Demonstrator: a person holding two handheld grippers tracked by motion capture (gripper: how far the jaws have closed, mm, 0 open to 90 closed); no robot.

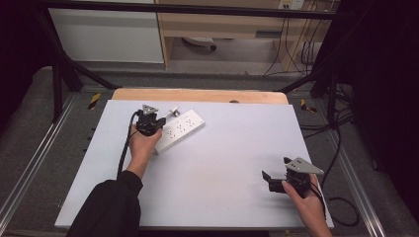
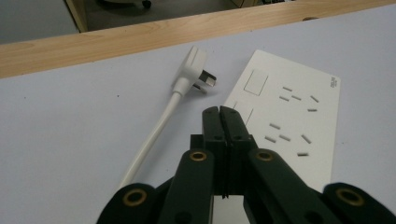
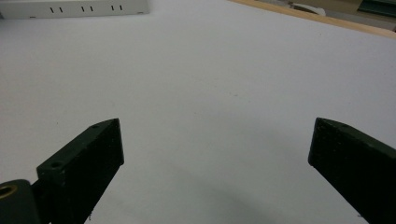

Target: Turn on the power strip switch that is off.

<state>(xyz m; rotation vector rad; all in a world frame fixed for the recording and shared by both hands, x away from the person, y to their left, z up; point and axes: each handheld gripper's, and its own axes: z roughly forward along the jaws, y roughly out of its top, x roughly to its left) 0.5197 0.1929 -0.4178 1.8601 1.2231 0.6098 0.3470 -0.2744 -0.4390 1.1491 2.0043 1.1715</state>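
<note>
My left gripper (image 1: pixel 149 122) sits at the far left part of the table (image 1: pixel 222 163), over the near end of the strip (image 1: pixel 180 129). Its jaws are pressed flat together, nothing between them; in the left gripper view the tips (image 2: pixel 219 112) hover at the strip's (image 2: pixel 299 135) edge, close to its switch. Can't tell if they touch the surface. The strip lies flat and diagonal on the table, sockets facing up. Just beside it, on the far side, is the plug (image 1: pixel 174 112); in the left gripper view the plug (image 2: pixel 194 70) lies on its side with the pins pointing toward the strip, and its white cord (image 2: pixel 152 140) runs back along the table past my left jaws. Plug and strip are near each other, not joined. A wooden edge (image 1: pixel 197 95) runs along the table's far side. Further right, well apart from all that, my right gripper (image 1: pixel 276 181) is low at the near right corner, jaws wide apart and holding nothing; in the right gripper view bare table lies between them (image 3: pixel 217 149), with the strip (image 3: pixel 74 8) far off at top left.
</note>
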